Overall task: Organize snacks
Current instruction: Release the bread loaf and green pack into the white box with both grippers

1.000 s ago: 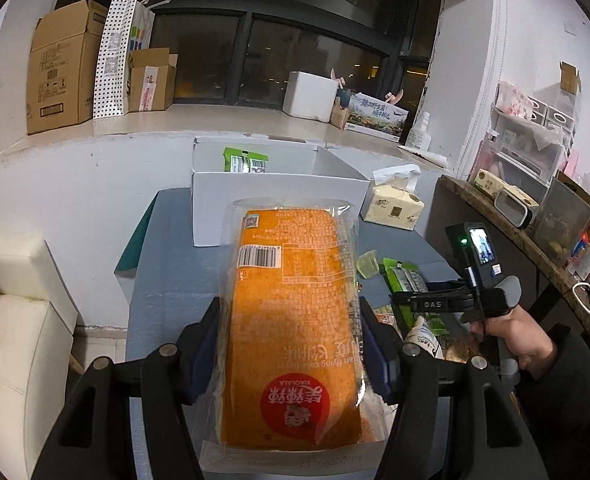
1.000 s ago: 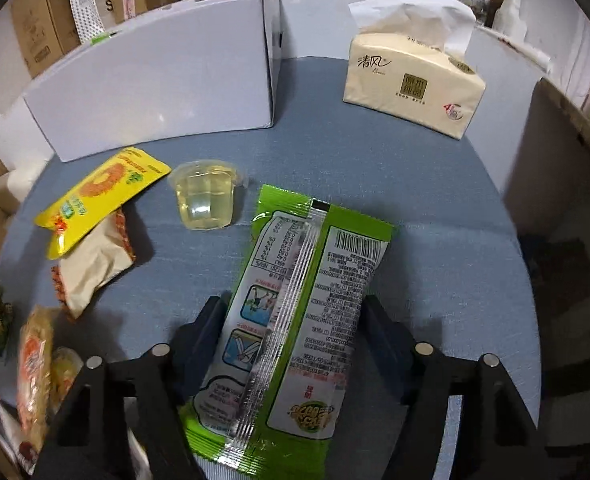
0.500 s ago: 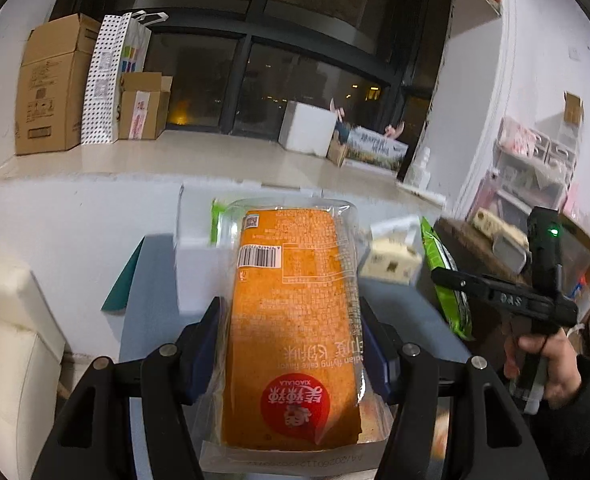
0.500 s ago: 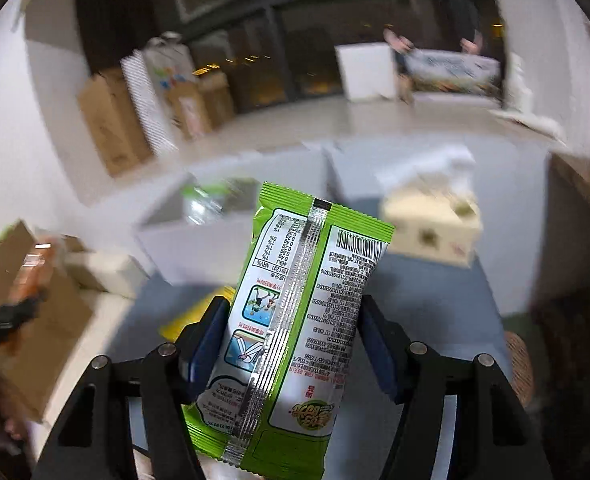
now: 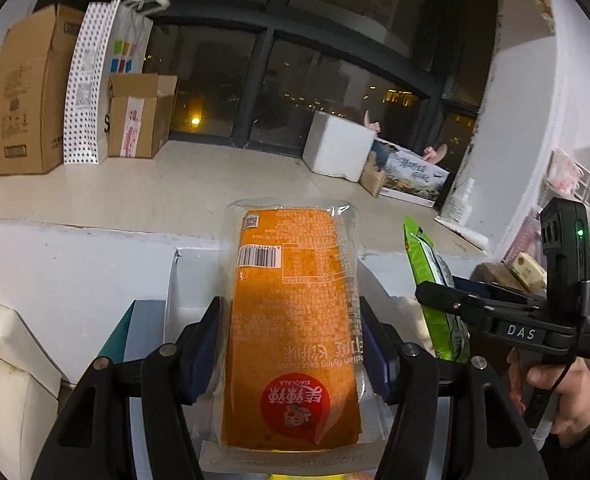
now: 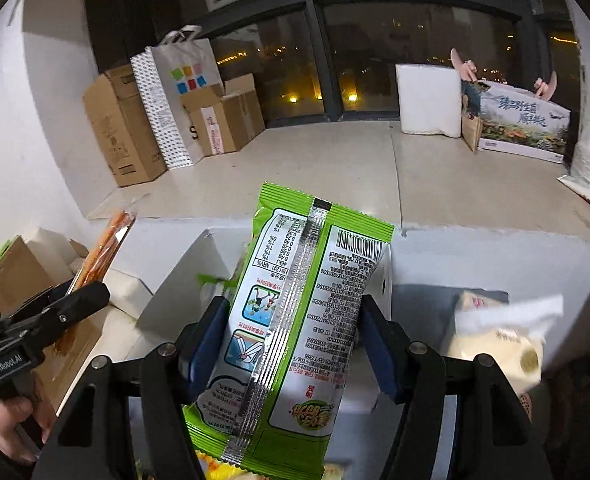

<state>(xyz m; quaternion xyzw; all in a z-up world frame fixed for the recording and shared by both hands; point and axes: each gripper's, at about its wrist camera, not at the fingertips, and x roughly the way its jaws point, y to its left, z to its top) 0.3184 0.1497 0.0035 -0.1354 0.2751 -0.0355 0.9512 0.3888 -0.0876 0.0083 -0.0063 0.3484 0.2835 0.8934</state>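
While both hands are lifted above the worktop point(image 5: 147, 320), each claw points forward and somewhat downward toward the white box point(image 5: 183, 276) that stands against the ledge under the dark window point(image 5: 223, 88).

The left claw point(image 5: 291, 344) is clamped partway closed on the orange snack pack point(image 5: 295, 320): its blue pads point(image 5: 203, 352) press both long sides of the clear wrapper, and the pack stands lengthwise between them, barcode end away from the camera and red logo near it. From the right wrist view the same claw point(image 6: 75, 296) shows edge-on at the left, with the orange pack point(image 6: 103, 248) sticking up and forward out of it and the person's left hand point(image 6: 11, 420) wrapped around the handle below.

The right claw point(image 6: 295, 344) is likewise closed partway on the green snack bag point(image 6: 295, 320), pads against its two long edges, back seam and barcode facing the camera, top end tilted away over the box opening. In the left wrist view it point(image 5: 439, 296) appears at the right, level with the left one and close beside it, the green bag point(image 5: 435, 292) seen nearly edge-on, the right hand point(image 5: 551, 396) gripping the black handle, fingers curled.

A tissue pack point(image 6: 499, 340) lies blurred low on the right.
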